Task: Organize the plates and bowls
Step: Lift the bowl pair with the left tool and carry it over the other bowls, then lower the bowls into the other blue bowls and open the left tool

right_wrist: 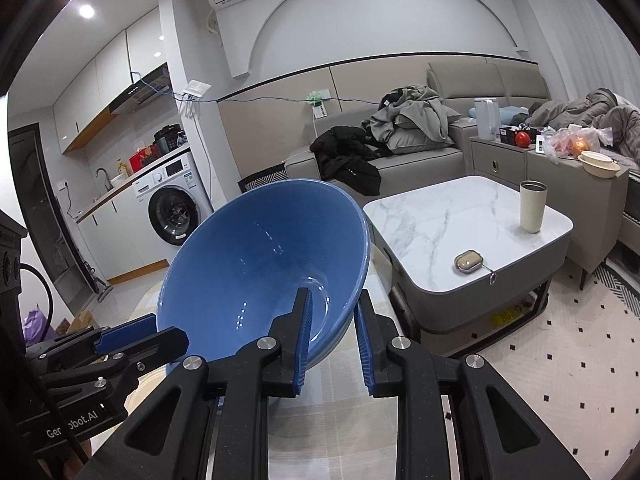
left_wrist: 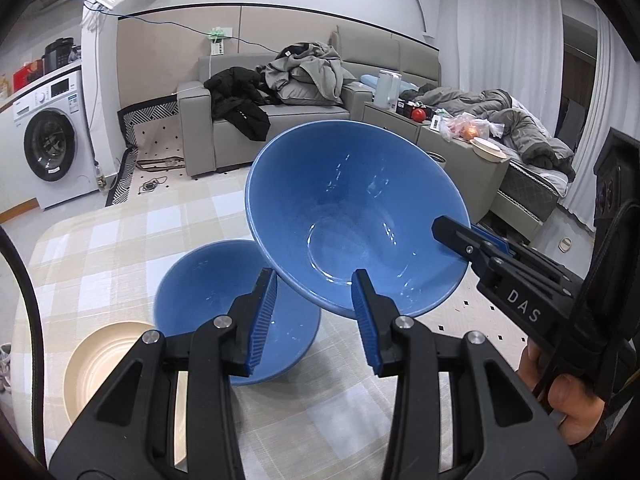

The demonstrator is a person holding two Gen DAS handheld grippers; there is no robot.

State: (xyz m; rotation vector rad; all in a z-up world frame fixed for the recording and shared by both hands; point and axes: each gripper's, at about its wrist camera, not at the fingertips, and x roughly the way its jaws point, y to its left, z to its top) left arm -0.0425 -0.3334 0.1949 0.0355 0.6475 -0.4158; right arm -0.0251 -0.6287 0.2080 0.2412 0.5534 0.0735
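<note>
Bowls first: we hold the lifted blue bowl (left_wrist: 356, 216) by its rim in our right gripper (right_wrist: 331, 344), one finger inside, one outside the wall, tilted in the air above the second blue bowl (left_wrist: 224, 320) on the checked tablecloth (left_wrist: 120, 232). Our left gripper (left_wrist: 314, 320) hangs wide and empty just under the raised rim. To nest them well, we judge we should level the bowl, centre it over the lower one, lower gently and release only once seated. A cream bowl (left_wrist: 104, 364) sits beside.
</note>
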